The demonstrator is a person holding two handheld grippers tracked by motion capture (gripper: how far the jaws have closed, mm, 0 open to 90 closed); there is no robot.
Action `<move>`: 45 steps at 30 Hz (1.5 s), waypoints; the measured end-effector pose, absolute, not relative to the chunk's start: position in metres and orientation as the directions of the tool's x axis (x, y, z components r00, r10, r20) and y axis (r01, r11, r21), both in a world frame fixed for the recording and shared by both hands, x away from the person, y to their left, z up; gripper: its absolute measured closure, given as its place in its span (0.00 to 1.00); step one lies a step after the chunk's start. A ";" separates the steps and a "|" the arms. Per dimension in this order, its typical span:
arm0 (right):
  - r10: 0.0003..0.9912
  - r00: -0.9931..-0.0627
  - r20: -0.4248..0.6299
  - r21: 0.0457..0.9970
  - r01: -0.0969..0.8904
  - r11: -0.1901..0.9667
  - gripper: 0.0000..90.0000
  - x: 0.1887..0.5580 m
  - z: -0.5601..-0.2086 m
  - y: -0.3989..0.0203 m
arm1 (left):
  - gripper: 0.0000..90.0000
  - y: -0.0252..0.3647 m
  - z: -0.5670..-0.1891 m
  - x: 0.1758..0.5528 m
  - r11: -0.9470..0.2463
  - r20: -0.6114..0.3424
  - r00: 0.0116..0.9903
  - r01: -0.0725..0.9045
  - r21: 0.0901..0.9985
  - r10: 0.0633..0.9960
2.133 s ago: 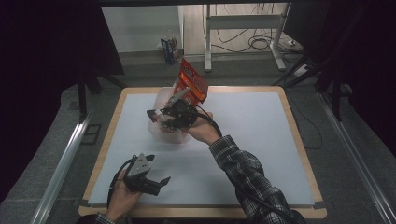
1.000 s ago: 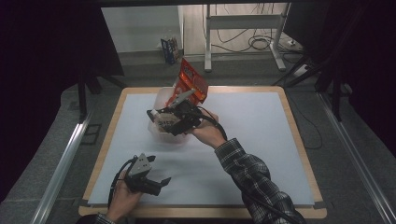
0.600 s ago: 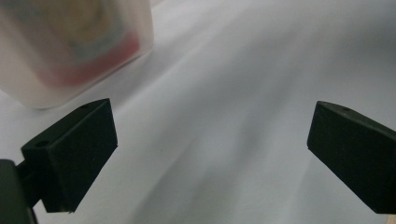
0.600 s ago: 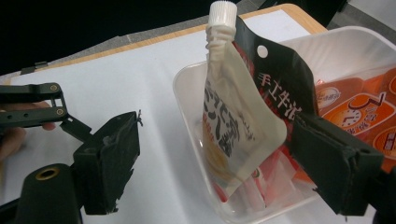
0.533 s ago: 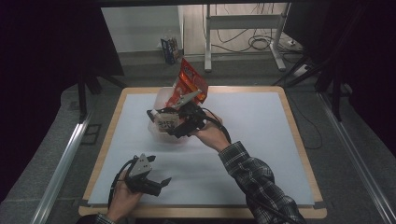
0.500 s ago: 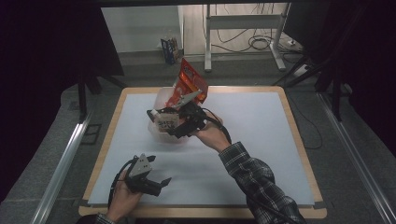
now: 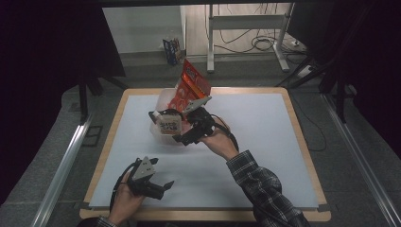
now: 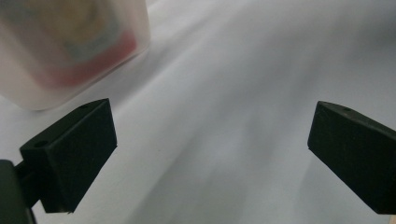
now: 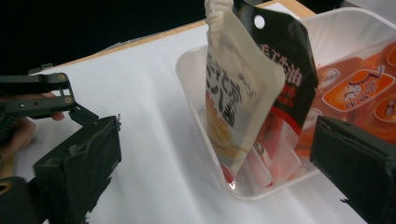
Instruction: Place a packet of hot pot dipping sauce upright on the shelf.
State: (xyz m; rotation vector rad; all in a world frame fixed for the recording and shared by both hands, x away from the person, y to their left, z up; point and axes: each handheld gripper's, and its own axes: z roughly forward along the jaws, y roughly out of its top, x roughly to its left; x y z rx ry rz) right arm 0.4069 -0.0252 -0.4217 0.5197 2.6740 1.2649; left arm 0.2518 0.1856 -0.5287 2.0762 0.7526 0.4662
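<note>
1. The white-and-black pouch (image 9: 238,93) stands upright inside the clear tub (image 9: 196,93), leaning on an orange snack bag (image 7: 191,85); the tub sits on the far left part of the table.
2. The table (image 7: 265,142) has a pale sheet on top and a wooden rim. Around it lie a grey floor, dark curtains and a metal stand with cables behind.
3. Counted: one tub, one pouch, one orange bag, two grippers.
4. The right gripper (image 7: 187,135) is held just beside the tub; its jaws have just been opening, stand wide apart and clasp nothing.
5. The left gripper (image 7: 163,185) rests low near the table's near edge, jaws spread over bare sheet.
</note>
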 end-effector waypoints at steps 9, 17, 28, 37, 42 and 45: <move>0.365 -0.931 0.028 0.795 0.242 0.557 0.00 0.402 -0.439 -0.043 | 0.01 0.183 -0.529 0.251 -0.479 0.083 0.760 0.317 0.818 0.645; 0.385 -0.920 0.071 0.804 0.281 0.525 0.00 0.399 -0.447 -0.056 | 0.01 0.183 -0.529 0.250 -0.477 0.087 0.759 0.312 0.821 0.645; 0.392 -0.919 0.049 0.804 0.269 0.531 0.00 0.387 -0.449 -0.063 | 0.00 0.182 -0.528 0.248 -0.493 0.107 0.764 0.296 0.818 0.636; 0.412 -0.910 0.046 0.793 0.284 0.539 0.00 0.377 -0.454 -0.072 | 0.00 0.183 -0.527 0.246 -0.493 0.108 0.764 0.295 0.818 0.636; 0.428 -0.903 0.045 0.789 0.295 0.539 0.00 0.373 -0.455 -0.081 | 0.00 0.184 -0.527 0.245 -0.486 0.103 0.762 0.296 0.822 0.639; 0.433 -0.901 0.041 0.786 0.296 0.542 0.00 0.371 -0.455 -0.084 | 0.00 0.184 -0.527 0.244 -0.487 0.103 0.762 0.298 0.821 0.639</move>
